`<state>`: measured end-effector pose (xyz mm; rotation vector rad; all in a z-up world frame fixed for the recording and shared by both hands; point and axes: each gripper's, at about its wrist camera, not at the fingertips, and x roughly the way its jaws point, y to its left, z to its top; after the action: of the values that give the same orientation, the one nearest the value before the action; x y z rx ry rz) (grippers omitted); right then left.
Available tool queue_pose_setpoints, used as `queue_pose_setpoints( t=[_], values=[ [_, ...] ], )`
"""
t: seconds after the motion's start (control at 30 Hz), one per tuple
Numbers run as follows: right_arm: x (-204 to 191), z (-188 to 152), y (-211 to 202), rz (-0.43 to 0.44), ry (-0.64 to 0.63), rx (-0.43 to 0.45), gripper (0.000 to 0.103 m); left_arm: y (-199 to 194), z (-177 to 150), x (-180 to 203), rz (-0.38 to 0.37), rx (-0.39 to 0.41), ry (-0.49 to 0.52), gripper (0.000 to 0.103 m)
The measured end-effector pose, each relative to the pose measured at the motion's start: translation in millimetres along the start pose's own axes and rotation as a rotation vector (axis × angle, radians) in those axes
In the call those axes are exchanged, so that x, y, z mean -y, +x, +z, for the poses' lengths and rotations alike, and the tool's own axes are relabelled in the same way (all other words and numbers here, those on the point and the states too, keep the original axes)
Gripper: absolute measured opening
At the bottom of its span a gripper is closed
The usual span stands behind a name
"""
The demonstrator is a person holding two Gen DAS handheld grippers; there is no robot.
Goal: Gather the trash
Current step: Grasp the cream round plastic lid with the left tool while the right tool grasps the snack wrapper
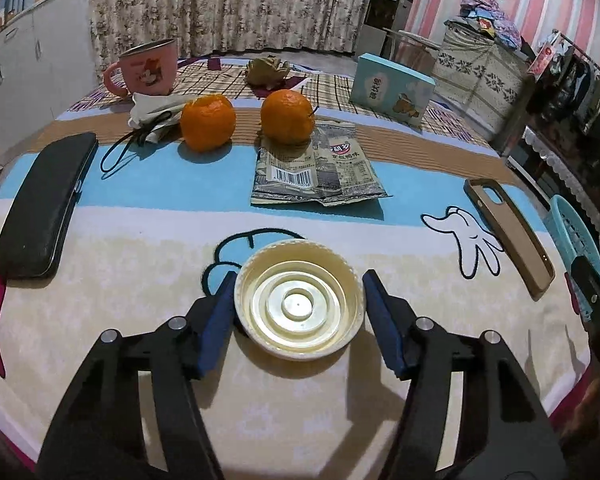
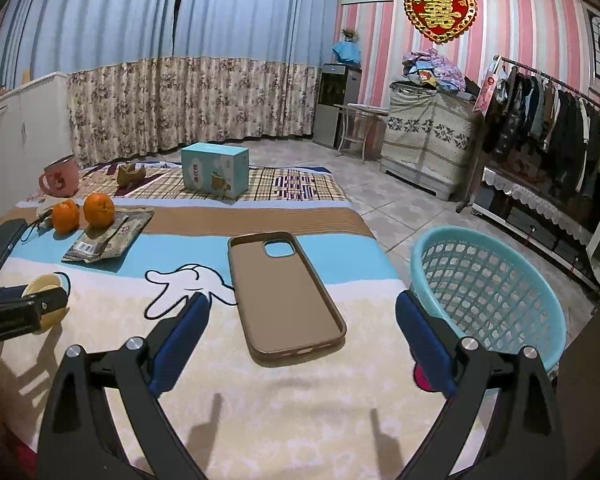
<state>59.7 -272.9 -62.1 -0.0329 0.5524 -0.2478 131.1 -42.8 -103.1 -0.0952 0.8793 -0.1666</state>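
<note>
A cream plastic lid (image 1: 299, 300) lies upside down on the cartoon cloth. My left gripper (image 1: 299, 282) straddles it with its blue pads on either side; the left pad touches the rim, the right stands a hair off. An empty snack wrapper (image 1: 314, 168) lies beyond, with crumpled brown paper (image 1: 266, 69) and a crumpled white tissue (image 1: 150, 110) farther back. My right gripper (image 2: 302, 308) is open and empty above a brown phone case (image 2: 284, 292). A turquoise mesh basket (image 2: 496, 292) stands off the table's right edge. The lid also shows at far left in the right wrist view (image 2: 48, 286).
Two oranges (image 1: 208, 122) (image 1: 287, 116), a pink mug (image 1: 148, 68), a black case (image 1: 46, 204) with a black cord (image 1: 120, 152) and a pale blue box (image 1: 392, 88) sit on the table. Tiled floor, a clothes rack (image 2: 548, 120) and cabinets lie to the right.
</note>
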Motion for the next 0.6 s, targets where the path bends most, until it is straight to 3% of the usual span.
queue_pose_setpoints(
  t=[0.3, 0.6],
  values=[
    [-22, 9, 15, 0.046, -0.031, -0.035, 0.092, -18, 39, -30, 0.065, 0.103, -0.014, 0.061],
    [-78, 26, 48, 0.133, -0.121, -0.103, 0.092, -9, 57, -84, 0.172, 0.104, -0.055, 0.061]
  ],
)
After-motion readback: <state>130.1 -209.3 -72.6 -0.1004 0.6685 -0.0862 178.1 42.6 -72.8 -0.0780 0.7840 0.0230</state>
